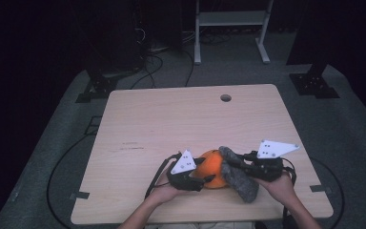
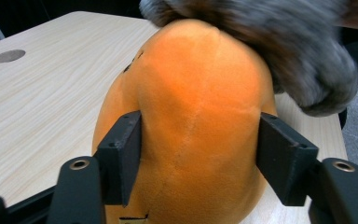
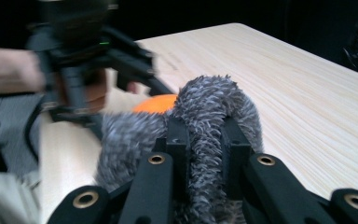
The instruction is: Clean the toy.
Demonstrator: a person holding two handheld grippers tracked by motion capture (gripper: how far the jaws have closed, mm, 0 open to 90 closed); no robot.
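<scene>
Fingers of the left gripper are squeezed onto both flanks of the orange plush, which sits near the table's front edge. The right gripper is pinching the grey furry piece, draped over the plush's top. Looks soft, light and squishy, so I'd grab the fur mid-length, where it bunches.

Dark room; grey carpet; white metal rack behind wooden table.
</scene>
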